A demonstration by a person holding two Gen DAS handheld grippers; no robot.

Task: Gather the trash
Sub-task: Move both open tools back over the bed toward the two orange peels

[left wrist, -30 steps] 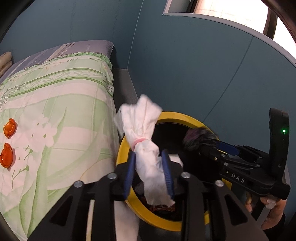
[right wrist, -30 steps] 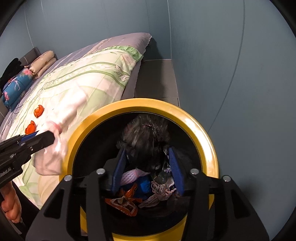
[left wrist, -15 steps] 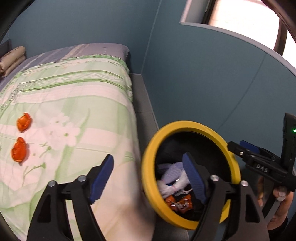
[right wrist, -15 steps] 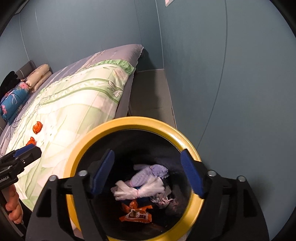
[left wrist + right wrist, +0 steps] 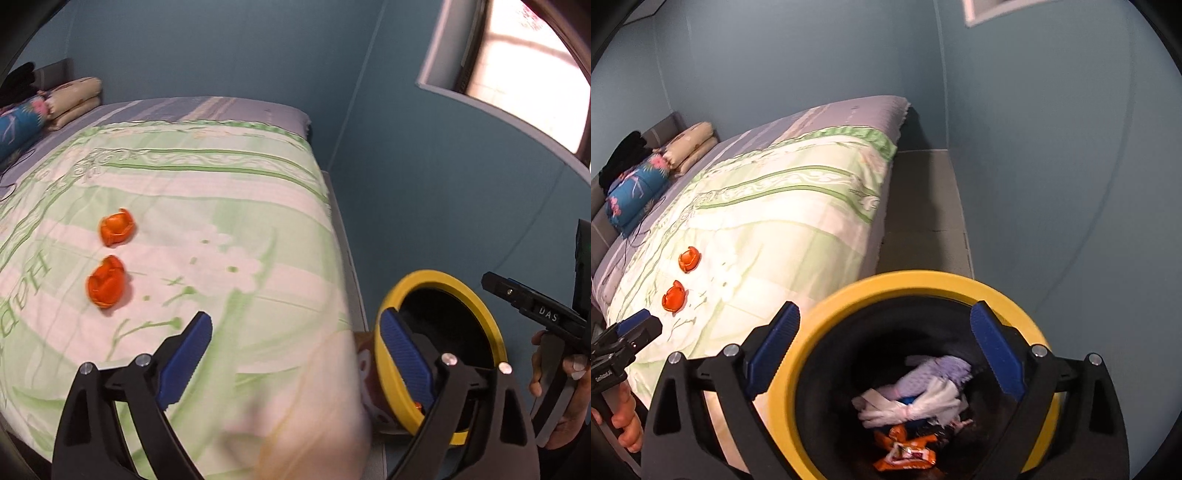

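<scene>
A black bin with a yellow rim [image 5: 923, 284] [image 5: 439, 280] stands on the floor beside the bed. Inside lie a white tissue bundle [image 5: 916, 402], a pale purple piece and an orange wrapper [image 5: 905, 450]. Two orange pieces of trash [image 5: 115, 232] [image 5: 106, 282] rest on the green floral bedspread [image 5: 221, 229]; the right wrist view shows them too [image 5: 689, 258] [image 5: 674, 297]. My left gripper [image 5: 295, 343] hangs over the bed's corner, jaws still opening, nothing between them. Over the bin's mouth, my right gripper [image 5: 884, 341] has its jaws still opening and empty too.
Folded bedding and a blue floral pillow [image 5: 635, 192] lie at the head of the bed. Teal walls close in on the right, with a window [image 5: 517, 66] above. A narrow grey floor strip [image 5: 923, 206] runs between bed and wall. A hand [image 5: 565, 406] holds the right gripper's handle.
My left gripper let go of the white tissue bundle into the bin, opened wide and swung left over the bed. My right gripper dropped its dark clump into the bin, opened and rose.
</scene>
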